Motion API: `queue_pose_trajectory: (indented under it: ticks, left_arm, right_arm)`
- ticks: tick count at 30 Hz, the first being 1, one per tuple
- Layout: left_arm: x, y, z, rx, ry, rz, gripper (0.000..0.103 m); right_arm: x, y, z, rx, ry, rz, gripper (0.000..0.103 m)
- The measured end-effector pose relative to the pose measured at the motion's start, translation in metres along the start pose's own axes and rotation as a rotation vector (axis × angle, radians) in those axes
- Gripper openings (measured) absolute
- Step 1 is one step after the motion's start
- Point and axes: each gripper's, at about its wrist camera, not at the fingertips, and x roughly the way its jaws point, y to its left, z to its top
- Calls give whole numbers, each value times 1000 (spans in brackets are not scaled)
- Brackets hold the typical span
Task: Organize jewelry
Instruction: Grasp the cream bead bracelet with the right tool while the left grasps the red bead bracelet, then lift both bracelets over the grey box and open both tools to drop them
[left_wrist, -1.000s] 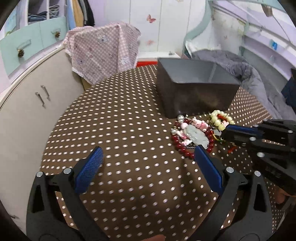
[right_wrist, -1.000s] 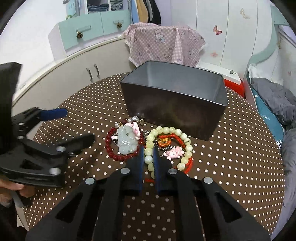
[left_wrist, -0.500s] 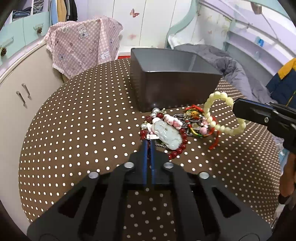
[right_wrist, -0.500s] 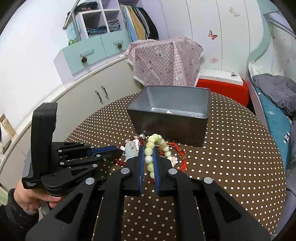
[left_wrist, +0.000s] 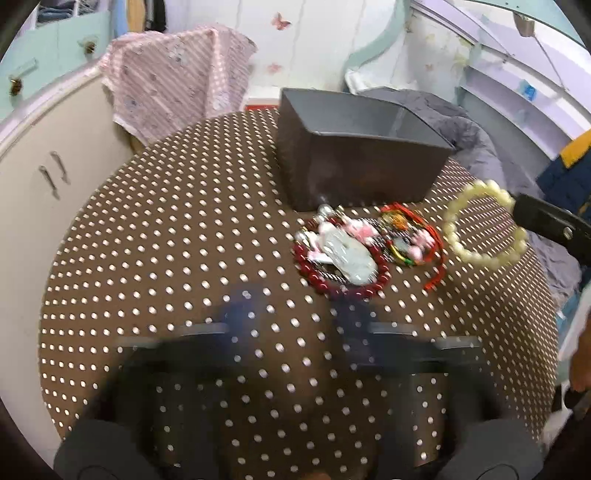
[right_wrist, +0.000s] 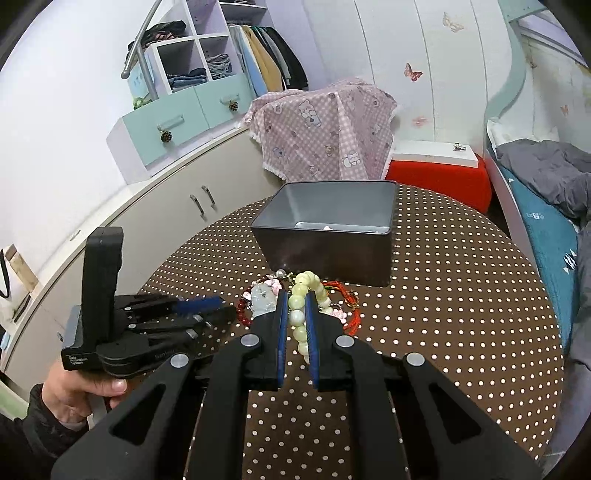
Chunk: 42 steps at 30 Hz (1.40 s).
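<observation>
The pale green bead bracelet (right_wrist: 303, 310) is clamped between the narrow blue pads of the right gripper (right_wrist: 296, 325) at lower centre of the right wrist view; in the left wrist view the same loop (left_wrist: 484, 223) is seen hanging clear of the table at the right edge. It is judged light and limp — a string of hard, smooth beads that can roll or slip in the pads, so a hold across one bead or the cord between two beads is probably best. The remaining jewelry pile (left_wrist: 364, 251) lies at centre, just in front of the dark grey box (left_wrist: 354, 147) on the dotted tablecloth (left_wrist: 166, 258); its red bead ring, jade-like pendant and red cords are tangled, so one strand may well drag others along.

The left gripper (left_wrist: 295, 314) is smeared by motion blur at lower centre, its jaws opening with nothing seen between them — only faint blue pad shapes are made out. The box floor is mostly hidden by its near wall; a small pale scrap (right_wrist: 327, 228) inside cannot be identified.
</observation>
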Motion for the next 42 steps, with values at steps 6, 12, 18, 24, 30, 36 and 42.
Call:
queue_pose_trajectory:
  ticks: [6, 12, 18, 24, 30, 36, 42]
  left_arm:
    - [19, -5, 9, -9, 46, 17, 78]
    - [18, 0, 10, -3, 37, 57, 41]
    - [27, -4, 17, 108, 46, 94, 38]
    - [8, -2, 11, 123, -5, -13, 7]
    - [-27, 7, 5, 64, -73, -80, 7]
    - [-59, 10, 12, 52, -135, -123, 7]
    - [-89, 12, 34, 76, -203, -151, 7]
  right_arm:
    - [-1, 2, -1, -6, 0, -2, 8]
    - [-3, 3, -1, -15, -2, 0, 8]
    - [2, 8, 2, -14, -3, 12, 8]
    - [-5, 10, 1, -30, -10, 14, 8]
    - [-19, 14, 5, -38, -33, 12, 8]
    - [-31, 20, 9, -52, -53, 15, 8]
    - [-43, 30, 18, -68, -78, 33, 8]
